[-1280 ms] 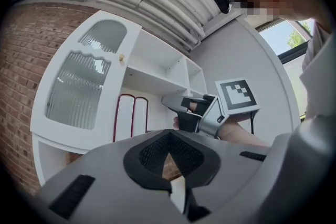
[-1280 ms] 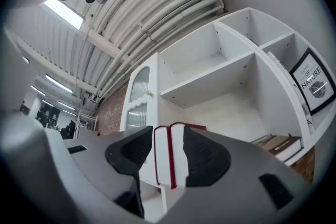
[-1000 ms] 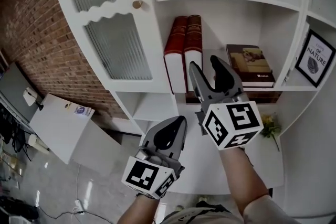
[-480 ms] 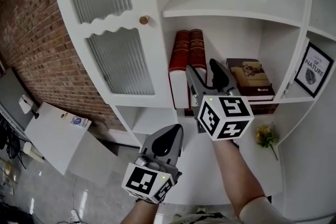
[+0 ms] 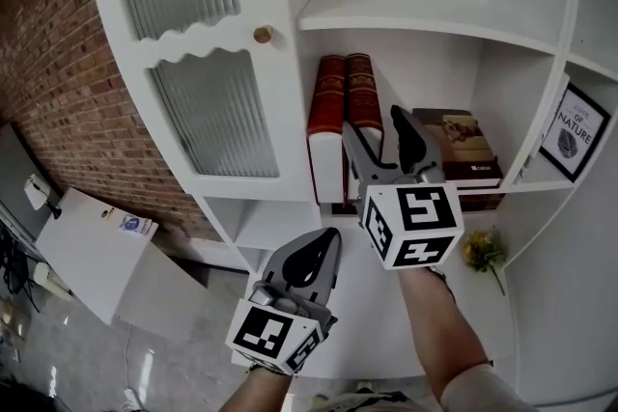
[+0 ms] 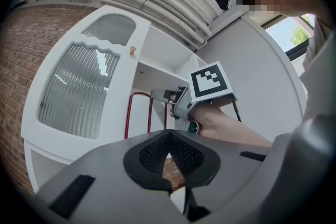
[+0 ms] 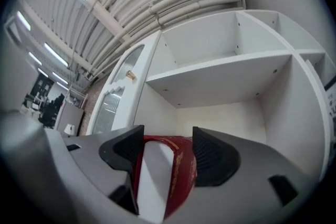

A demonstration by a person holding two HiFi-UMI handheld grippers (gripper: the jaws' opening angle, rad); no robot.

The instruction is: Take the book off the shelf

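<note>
Now the right hand-held gripper (image 7: 165, 139) is opening, jaws astride the red book (image 7: 169, 186).

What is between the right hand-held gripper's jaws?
In the right gripper view, a red book sits between the opening jaws of the right hand-held gripper; the pads don't appear to press it yet.

– Where's your right gripper?
– My right gripper (image 5: 377, 125) is at the centre of the head view. I hold it up ahead of me on an outstretched forearm (image 5: 435, 333), with its marker cube (image 5: 413, 225) facing back at me. Its jaws are opening, and a red book (image 7: 173, 176) stands between them.
– And the left?
– My left gripper (image 5: 331, 236) sits lower, toward the bottom centre of the frame. Its tips point up and to the right, and its jaws are closed tip to tip.
</note>
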